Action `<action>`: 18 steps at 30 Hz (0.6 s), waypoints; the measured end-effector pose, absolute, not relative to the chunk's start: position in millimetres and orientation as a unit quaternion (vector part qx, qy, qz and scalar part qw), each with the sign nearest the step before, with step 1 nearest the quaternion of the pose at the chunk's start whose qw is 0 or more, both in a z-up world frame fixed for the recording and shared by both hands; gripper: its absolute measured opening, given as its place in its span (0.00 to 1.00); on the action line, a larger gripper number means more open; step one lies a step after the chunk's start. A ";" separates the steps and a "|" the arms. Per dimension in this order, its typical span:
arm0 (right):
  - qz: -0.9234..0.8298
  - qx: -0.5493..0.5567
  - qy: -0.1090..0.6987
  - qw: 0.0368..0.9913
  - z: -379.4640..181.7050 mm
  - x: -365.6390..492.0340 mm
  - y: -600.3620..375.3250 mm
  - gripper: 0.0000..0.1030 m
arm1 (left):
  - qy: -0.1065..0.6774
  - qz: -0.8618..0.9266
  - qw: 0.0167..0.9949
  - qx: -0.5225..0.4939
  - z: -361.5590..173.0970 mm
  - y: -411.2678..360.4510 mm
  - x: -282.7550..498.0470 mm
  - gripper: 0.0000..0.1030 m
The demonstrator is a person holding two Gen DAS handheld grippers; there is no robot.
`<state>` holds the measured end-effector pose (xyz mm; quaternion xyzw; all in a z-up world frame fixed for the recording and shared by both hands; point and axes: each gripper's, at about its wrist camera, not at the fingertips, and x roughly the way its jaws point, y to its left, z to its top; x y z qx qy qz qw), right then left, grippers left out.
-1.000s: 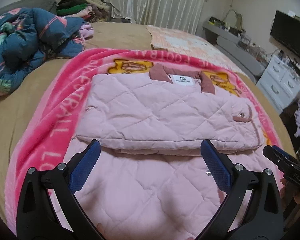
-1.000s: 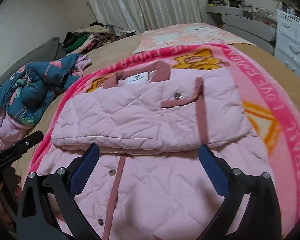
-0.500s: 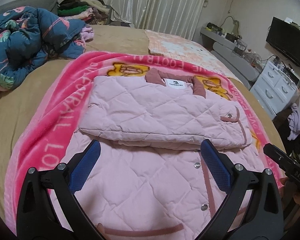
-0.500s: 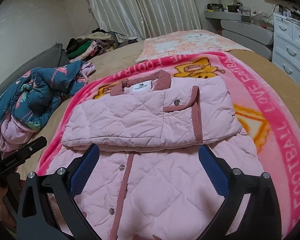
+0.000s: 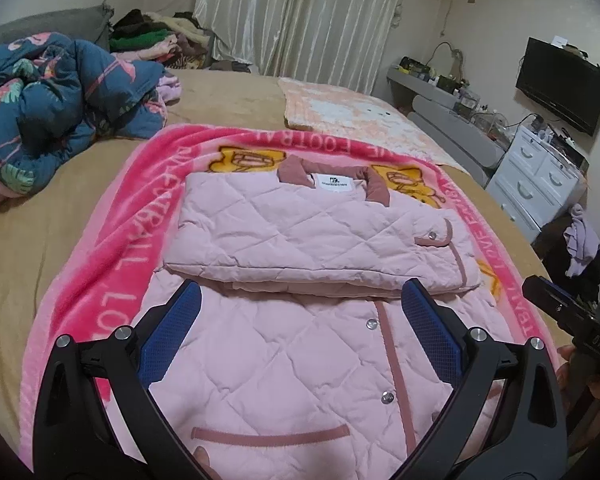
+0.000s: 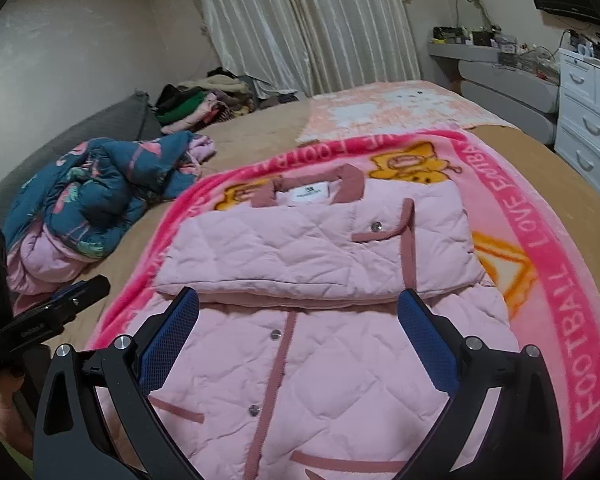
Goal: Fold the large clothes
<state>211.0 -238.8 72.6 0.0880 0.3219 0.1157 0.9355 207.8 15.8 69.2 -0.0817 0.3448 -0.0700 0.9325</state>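
- The pink quilted jacket (image 5: pixel 316 320) lies flat on a pink blanket (image 5: pixel 112 280) on the bed (image 5: pixel 40 240), its upper part folded into a thick band below the collar (image 6: pixel 312 190).
- The left gripper (image 5: pixel 300 320) hangs over the jacket's lower half, jaws wide apart, holding nothing.
- The right gripper (image 6: pixel 298 324) does likewise, empty.
- A blue quilt (image 5: pixel 52 100) is bunched at the bed's left edge.

Both wrist cams look forward and slightly down over the bed's near end, toward the curtain (image 5: pixel 300 16). Left view sits left and catches the right claw (image 5: pixel 560 312) at its right edge; right view mirrors it. Both share the jacket (image 5: pixel 312 232), close below.
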 end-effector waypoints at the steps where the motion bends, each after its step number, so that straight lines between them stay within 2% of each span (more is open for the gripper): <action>1: 0.119 0.087 0.318 0.937 75.4 207.5 -237.8 0.96 | 0.344 -0.070 0.933 -0.082 70.0 16.1 206.2 0.91; 18: 0.147 0.082 0.288 0.943 105.5 164.9 -225.7 0.96 | 0.329 -0.063 0.938 -0.090 80.4 32.0 162.2 0.91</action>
